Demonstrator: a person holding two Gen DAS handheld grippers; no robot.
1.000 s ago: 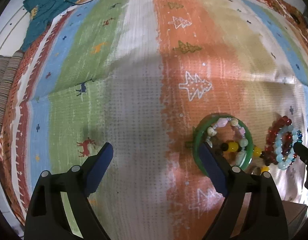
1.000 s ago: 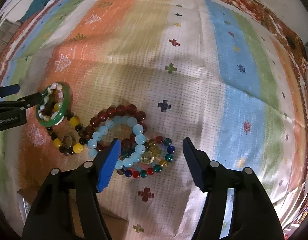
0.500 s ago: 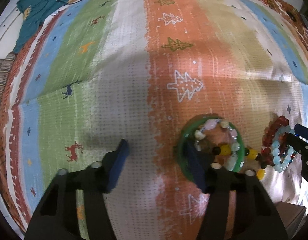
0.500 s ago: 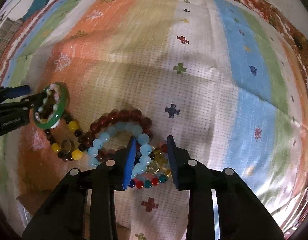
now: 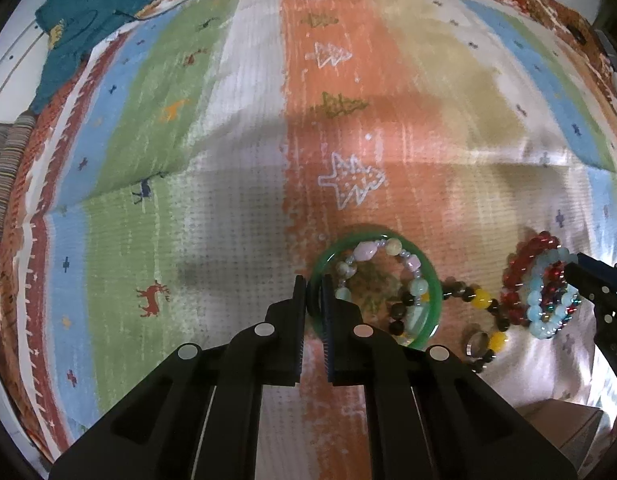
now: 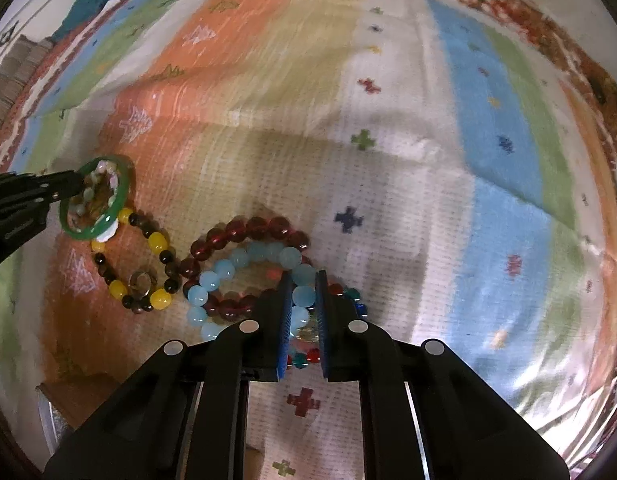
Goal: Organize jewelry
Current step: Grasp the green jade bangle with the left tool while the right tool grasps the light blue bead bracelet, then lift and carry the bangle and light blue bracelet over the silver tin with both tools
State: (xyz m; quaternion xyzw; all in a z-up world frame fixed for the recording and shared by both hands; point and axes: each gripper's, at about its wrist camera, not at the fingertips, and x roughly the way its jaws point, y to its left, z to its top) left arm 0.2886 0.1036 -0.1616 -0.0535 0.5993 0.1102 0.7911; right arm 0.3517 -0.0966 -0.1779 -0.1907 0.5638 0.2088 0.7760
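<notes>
Jewelry lies clustered near the striped cloth's (image 5: 236, 208) near edge: the left gripper (image 5: 315, 294) pinches the stiff, slick green bangle's (image 5: 430, 276) rim, while the right gripper (image 6: 302, 294) pinches the floppy pale-blue bead bracelet (image 6: 228, 270) on one bead.

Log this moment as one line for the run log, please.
left gripper: shut on green bangle | right gripper: shut on light-blue bead bracelet | both on striped cloth

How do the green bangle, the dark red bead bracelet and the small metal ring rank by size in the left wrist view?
1. Green bangle, though it lies nearest the camera.
2. Dark red bead bracelet, partly covered, so its rank against the bangle is unsure.
3. Metal ring, clearly the smallest.
</notes>
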